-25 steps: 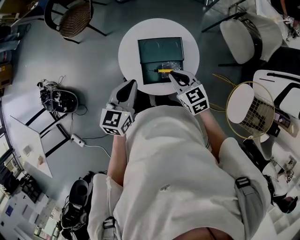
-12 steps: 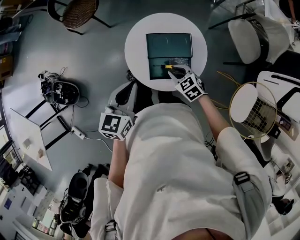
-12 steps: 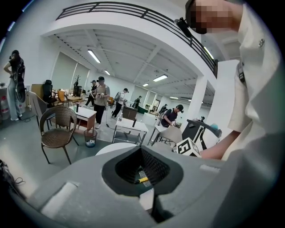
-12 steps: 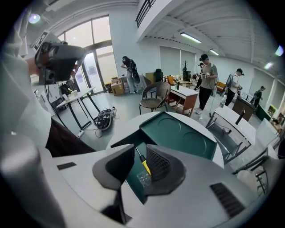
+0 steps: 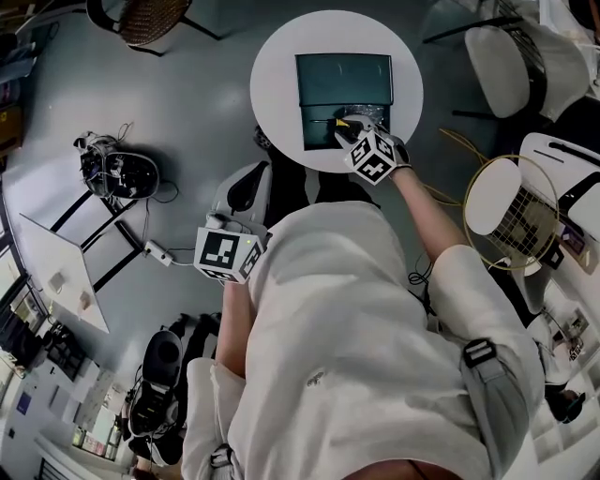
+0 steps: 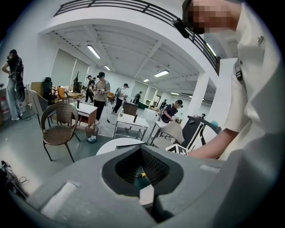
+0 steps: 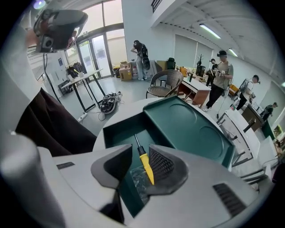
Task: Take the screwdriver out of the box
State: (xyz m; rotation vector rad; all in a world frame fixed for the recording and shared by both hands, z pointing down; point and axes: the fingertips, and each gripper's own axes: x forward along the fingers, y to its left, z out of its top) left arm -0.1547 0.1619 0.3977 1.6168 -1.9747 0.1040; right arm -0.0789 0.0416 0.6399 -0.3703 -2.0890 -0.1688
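Observation:
A dark green box [image 5: 344, 98] stands open on the round white table [image 5: 281, 84]. In its tray [image 7: 118, 129] lies a screwdriver [image 7: 146, 167] with a yellow handle and a thin metal shaft. My right gripper [image 7: 140, 156] points down into the tray. Its jaws are opening, and the handle lies between them, close against the right pad [image 7: 161, 162]. In the head view the right gripper [image 5: 349, 131] covers most of the screwdriver [image 5: 335, 121]. My left gripper [image 5: 246, 187] hangs short of the table's near edge, shut and empty.
A crumpled clear bag [image 7: 136, 178] lies in the tray beside the handle. The box lid [image 7: 191, 129] stands raised behind. A wicker chair [image 5: 150, 19], a white chair [image 5: 502, 61], a wire-frame side table [image 5: 511, 211] and cabled gear on the floor [image 5: 117, 173] surround the table.
My right gripper has gone down into the box over the screwdriver, and its jaws have spread apart. The left gripper has stayed by the table's near edge.

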